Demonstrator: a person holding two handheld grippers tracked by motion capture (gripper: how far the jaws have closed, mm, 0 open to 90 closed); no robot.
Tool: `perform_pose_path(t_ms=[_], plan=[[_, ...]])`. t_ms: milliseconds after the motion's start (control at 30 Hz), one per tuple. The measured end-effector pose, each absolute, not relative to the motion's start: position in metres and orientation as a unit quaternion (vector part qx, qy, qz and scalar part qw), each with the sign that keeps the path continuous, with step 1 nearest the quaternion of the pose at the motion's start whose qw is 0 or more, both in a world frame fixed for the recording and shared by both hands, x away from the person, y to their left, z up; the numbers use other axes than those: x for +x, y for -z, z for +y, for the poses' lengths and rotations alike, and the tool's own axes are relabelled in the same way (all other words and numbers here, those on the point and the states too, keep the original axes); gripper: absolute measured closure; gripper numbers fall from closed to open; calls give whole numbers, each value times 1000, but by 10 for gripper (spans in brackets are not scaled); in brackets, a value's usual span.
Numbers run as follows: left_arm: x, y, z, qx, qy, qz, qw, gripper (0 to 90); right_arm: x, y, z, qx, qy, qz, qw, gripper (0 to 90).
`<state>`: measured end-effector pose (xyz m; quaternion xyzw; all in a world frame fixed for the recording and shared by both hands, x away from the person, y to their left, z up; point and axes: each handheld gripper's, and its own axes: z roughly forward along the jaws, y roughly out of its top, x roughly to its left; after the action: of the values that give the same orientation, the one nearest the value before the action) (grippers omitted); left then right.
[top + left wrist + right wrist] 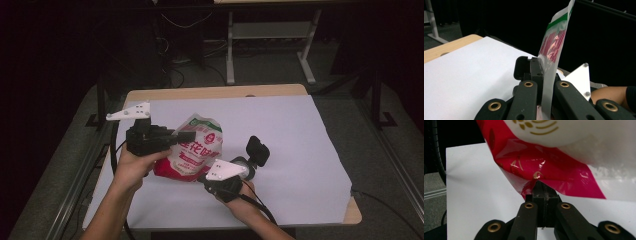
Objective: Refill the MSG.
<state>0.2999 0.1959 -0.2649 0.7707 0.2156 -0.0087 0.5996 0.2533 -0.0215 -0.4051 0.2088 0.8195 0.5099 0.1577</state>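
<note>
**A:** Bag (196,148) first: where do you have it?

**B:** You hold it up over the white sheet (300,150) on the desk (210,92), near its left half. Your left claw (186,135) pinches the bag's upper edge; in the left gripper view the thin film (549,75) runs straight between the pressed jaws. Your right claw (541,185) pinches the red bottom corner (529,187), jaws closed on a fold of film.

**A:** How will it handle?

**B:** Judging by the look, it's a soft plastic pouch, glossy and probably slick. The film creases wherever you pinch it, so it has no stiffness of its own. The body bulges below the left claw, which suggests loose contents with some weight that will shift as you tilt it.

**A:** So where should you grip?

**B:** Take the flat sealed margins, as you do now: the top strip and the bottom corner. Those are doubled film and likely stronger than the belly. A shallow bite on the corner could slip or tear, so seat the film deep between the pads.

**A:** Anything else?

**B:** Keep both pinches firm; if one lets go, the bag will likely swing and sag from the other.
</note>
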Motion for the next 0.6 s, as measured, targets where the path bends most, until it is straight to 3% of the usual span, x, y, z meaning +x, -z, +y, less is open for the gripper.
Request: perform_pose_path(t_ms=[600], plan=[[309,268,172,791,20,229,567,900,248,416,-22,186,-511,824,162,900]])
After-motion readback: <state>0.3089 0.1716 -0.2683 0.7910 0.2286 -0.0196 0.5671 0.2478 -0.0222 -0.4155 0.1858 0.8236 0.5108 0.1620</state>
